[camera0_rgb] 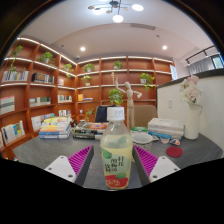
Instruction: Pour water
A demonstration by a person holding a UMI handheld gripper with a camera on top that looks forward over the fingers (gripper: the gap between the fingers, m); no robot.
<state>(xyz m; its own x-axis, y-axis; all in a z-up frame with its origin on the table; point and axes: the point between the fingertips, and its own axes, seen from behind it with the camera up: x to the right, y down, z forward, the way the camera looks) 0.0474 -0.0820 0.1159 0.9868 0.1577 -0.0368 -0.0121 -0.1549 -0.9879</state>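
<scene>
The bottle (117,152) sits upright between your jaws, its white cap (117,113) on top and a pale yellow-green drink filling most of it, with a label and a red mark low on its body. Both pink pads (80,160) lie against its sides with no gap showing, so the gripper (116,163) looks clamped on it at about mid-height, over the grey tabletop (45,150); whether its base rests on that surface or hangs clear of it, you cannot tell from here. The first trouble is the cap: it appears to be closed, and if you tip the bottle as it is, nothing will come out. The second is the grip itself. A round, smooth plastic body held by two flat pads can twist or slide down once you tilt it, the more so as the liquid shifts toward the neck, so hold firm and turn slowly. Third, no cup or glass shows plainly ahead of you; small items lie beyond the jaws, among them a red one (174,152), stacks of books (55,128), a wooden figure (128,97) and a white vase (191,122), and a careless pour would wet them. Find your receiving vessel before you tilt. Squeezing too hard is a risk too: a soft bottle may buckle and spurt once opened.
</scene>
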